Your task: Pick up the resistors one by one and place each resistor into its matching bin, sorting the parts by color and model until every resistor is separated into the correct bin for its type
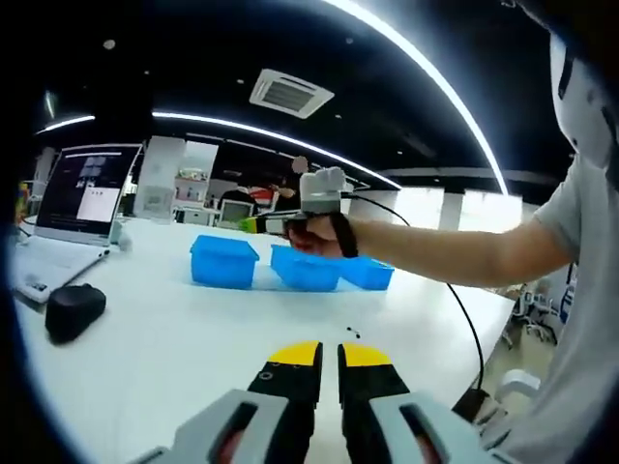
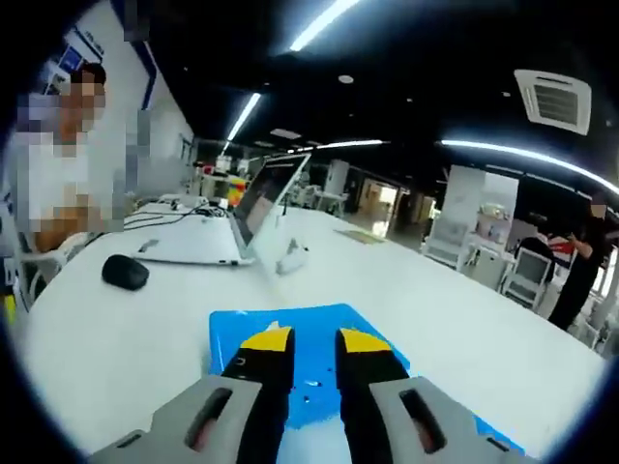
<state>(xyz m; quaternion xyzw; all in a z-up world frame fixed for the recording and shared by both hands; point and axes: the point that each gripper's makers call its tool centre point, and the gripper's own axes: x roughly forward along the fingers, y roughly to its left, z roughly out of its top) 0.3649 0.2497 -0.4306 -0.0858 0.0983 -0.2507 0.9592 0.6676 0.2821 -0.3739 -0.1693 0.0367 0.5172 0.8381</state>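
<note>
Right tool (image 2: 306,346) hovers over blue bin (image 2: 290,324), jaws near-together, pinching what cannot tell; lower before release. Left tool (image 1: 330,360) nearly pressed together, empty, above table (image 1: 174,338) near 2 loose resistors (image 1: 352,334)
</note>
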